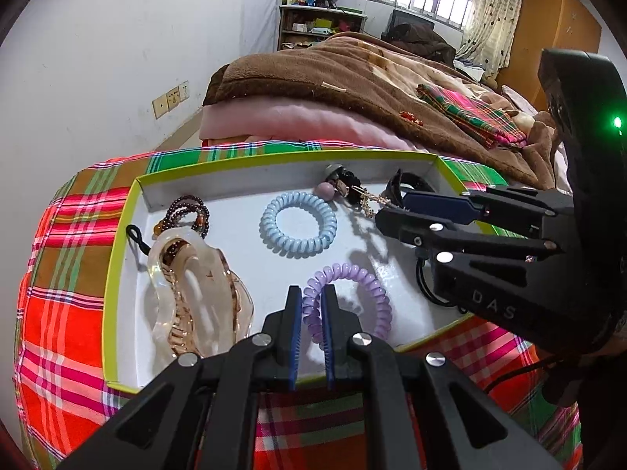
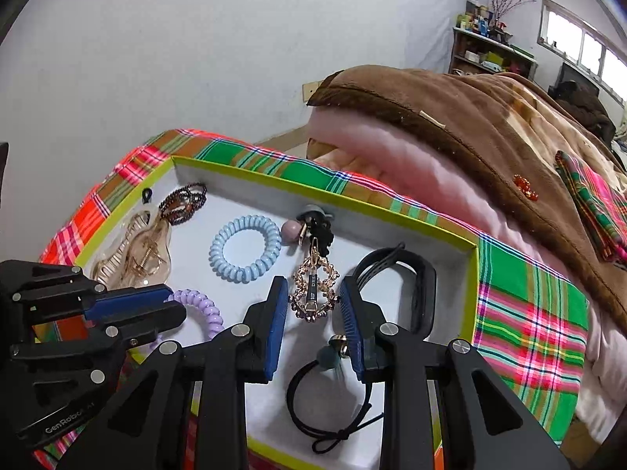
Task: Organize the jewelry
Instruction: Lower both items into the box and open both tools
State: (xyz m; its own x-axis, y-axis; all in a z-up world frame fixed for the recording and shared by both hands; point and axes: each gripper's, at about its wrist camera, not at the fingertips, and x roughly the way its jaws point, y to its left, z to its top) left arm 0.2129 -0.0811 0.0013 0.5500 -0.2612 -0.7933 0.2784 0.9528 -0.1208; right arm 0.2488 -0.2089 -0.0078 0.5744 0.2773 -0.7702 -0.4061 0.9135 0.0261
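Left gripper [image 1: 312, 305]: clenched on the near-left arc of the purple coil hair tie [image 1: 350, 297], the coil pinched between its blue pads.
Right gripper [image 2: 311, 305]: released, jaws apart, one on each side of the gold chain charm [image 2: 313, 291]; neither pad touches it.
Tray [image 1: 117, 258]: shallow white box with a yellow-green rim, sitting on a plaid cloth [image 1: 66, 274].
Purple coil hair tie: near the tray's front edge, toward the middle.
Blue coil hair tie [image 1: 298, 220]: flat on the tray floor, behind the purple one and apart from it.
Clear hair claw [image 1: 196, 293]: left side of the tray, lying on its side.
Brown bead bracelet [image 1: 188, 209]: back-left corner, touching the claw's far end.
Gold chain charm: hangs from a cluster of black hair ties and a mauve bead at the back wall.
Black band [image 2: 411, 278]: right side of the tray.
Black elastic tie [image 2: 325, 403]: near the front right, with a teal bead.
Behind: a bed with a brown blanket [image 1: 352, 78].
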